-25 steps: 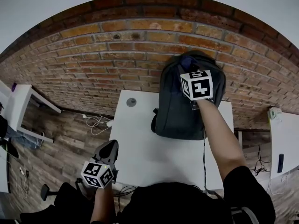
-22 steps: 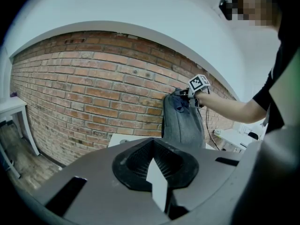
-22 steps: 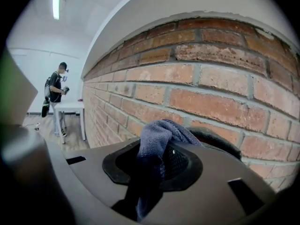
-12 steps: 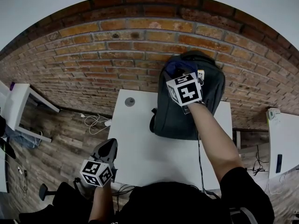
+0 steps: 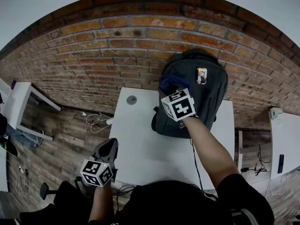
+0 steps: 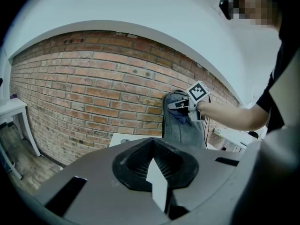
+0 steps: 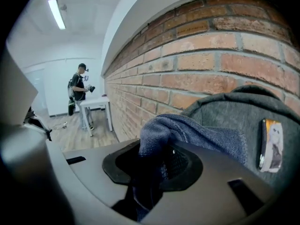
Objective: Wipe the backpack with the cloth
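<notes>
Jaws of my left gripper [image 5: 108,148] sit closed on nothing, idle beside the near left corner of the white table [image 5: 140,139]. Further right, my right gripper [image 5: 171,89] is clamped on the blue cloth [image 5: 169,82], pressed to the upper left face of the grey backpack [image 5: 208,100] leaning upright against the brick wall [image 5: 93,55]; I judge the stroke wants flat, steady pressure and overlapping passes, without tipping the bag. Rightmost, a small picture tag [image 5: 201,75] sits on the bag, its print too small to read

Even soft indoor light, strong fisheye curvature, dark corners
</notes>
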A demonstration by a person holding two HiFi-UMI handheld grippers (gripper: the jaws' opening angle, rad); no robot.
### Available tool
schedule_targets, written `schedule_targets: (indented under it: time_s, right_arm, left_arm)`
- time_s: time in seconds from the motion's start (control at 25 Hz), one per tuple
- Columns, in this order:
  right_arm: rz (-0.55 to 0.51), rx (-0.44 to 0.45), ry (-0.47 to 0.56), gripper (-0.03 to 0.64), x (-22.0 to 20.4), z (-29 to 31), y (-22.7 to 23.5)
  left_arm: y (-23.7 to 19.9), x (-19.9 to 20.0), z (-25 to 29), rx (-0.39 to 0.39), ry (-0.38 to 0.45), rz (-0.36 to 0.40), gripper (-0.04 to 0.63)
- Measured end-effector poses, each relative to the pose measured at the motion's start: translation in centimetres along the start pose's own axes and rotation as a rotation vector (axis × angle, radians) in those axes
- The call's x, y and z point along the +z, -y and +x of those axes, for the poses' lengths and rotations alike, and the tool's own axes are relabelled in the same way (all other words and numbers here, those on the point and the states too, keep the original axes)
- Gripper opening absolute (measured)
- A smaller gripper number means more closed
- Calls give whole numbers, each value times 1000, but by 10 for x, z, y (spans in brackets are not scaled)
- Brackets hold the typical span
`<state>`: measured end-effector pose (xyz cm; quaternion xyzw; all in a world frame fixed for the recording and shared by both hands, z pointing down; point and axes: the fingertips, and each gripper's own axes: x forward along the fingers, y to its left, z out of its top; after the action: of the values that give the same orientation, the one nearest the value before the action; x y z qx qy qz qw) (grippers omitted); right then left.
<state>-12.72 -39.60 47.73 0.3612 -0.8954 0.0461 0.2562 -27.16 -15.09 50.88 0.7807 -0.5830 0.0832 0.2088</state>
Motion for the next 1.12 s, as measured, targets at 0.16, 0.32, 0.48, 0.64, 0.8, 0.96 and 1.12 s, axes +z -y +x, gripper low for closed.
schedule_targets:
  time_s: [0.16,0.32,0.48,0.64,0.8,0.96,1.12]
  right_arm:
    - [5,26,-28,104,-23,0,-20]
    - [-8,52,-62,104,-48,-2,-42]
    - [-50,92,-101,104,-75,-7,-66]
    - [-42,130,-141,104,-105,-10,-87]
    - [-4,165,-191,104,-141,-12,-111]
    - [49,193,-235,104,-172,-11,-133]
    - [186,192,-208,104,-190,-8,-145]
  left_arm:
    - [3,2,2,-10,3,5,-3]
    - [6,2,4,-20,4,7,-3]
    - [5,1,4,-20,4,5,-3]
    - [5,1,6,-24,-1,6,-3]
    - [4,2,5,-23,-1,9,-3]
    - [2,3,5,-25,-8,15,-3]
    - [-1,2,7,-30,-18,19,-3]
